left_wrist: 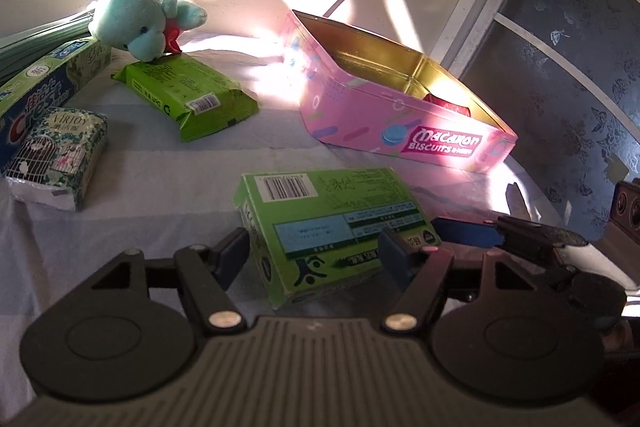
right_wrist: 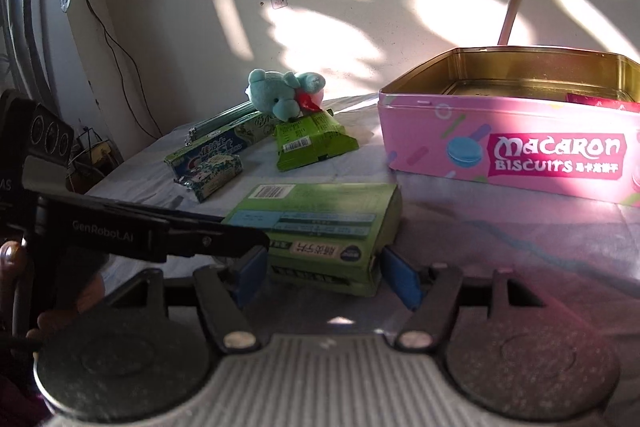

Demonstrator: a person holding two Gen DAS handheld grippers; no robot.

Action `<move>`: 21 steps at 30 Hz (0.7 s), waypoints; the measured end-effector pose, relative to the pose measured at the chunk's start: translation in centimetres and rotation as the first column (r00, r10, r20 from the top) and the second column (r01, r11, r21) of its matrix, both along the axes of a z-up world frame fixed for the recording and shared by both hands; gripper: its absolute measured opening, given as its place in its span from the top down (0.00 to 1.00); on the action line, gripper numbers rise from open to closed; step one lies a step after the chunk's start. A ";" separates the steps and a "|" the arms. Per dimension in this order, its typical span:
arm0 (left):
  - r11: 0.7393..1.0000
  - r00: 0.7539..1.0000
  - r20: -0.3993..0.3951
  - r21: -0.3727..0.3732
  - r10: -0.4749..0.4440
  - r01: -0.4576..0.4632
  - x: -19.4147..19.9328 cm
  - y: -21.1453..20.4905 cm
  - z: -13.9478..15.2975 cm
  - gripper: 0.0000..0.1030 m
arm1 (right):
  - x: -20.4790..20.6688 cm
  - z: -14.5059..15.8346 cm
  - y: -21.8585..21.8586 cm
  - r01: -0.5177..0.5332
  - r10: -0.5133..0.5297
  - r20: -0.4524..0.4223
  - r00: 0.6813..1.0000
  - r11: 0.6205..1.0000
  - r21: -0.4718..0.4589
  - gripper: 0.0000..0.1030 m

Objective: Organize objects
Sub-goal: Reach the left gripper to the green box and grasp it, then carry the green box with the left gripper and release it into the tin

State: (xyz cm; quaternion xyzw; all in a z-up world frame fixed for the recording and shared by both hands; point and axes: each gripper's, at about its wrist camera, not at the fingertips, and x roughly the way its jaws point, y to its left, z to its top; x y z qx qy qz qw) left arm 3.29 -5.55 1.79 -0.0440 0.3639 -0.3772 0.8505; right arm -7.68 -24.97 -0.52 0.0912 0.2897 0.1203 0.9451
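Left wrist view: my left gripper [left_wrist: 314, 253] fingers straddle the flat green cardboard box [left_wrist: 332, 223], spread, contact unclear; right gripper [right_wrist: 326, 273] fingers likewise spread beside it on the tabletop [right_wrist: 500, 239].

A green box [left_wrist: 332, 227] lay flat on the pale cloth, low in the middle of the left wrist picture, with its barcode facing up. A pink biscuit tin [left_wrist: 400, 99] sat open on the right, gold inside, with something red in it. A green packet [left_wrist: 188, 95] lay at the upper left, and a blue-green teddy bear [left_wrist: 148, 19] rested its head on the packet's far end. At the far left lay a long toothpaste box [left_wrist: 44, 91], and a small tissue pack [left_wrist: 60, 159] lay just in front of it.
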 end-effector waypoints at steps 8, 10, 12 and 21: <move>0.999 0.999 -0.033 0.037 0.008 -0.007 0.5 -1.2 -0.5 0.31 | 1.6 -0.8 0.6 -0.042 0.041 -0.012 0.999 0.996 -0.076 0.25; 0.999 1.000 -0.014 0.051 0.010 -0.010 0.4 -1.7 -0.2 0.32 | 2.0 -0.9 0.6 -0.046 0.046 -0.003 0.999 0.997 -0.063 0.27; 0.998 1.000 0.010 0.052 0.022 -0.022 0.5 -2.0 0.7 0.34 | 2.1 -0.2 0.7 -0.035 0.038 0.034 0.999 0.995 -0.090 0.33; 0.997 0.953 0.298 -0.037 -0.048 0.062 2.5 -9.3 8.8 0.34 | 2.7 6.9 -4.1 0.182 -0.113 0.332 0.937 0.966 -0.182 0.37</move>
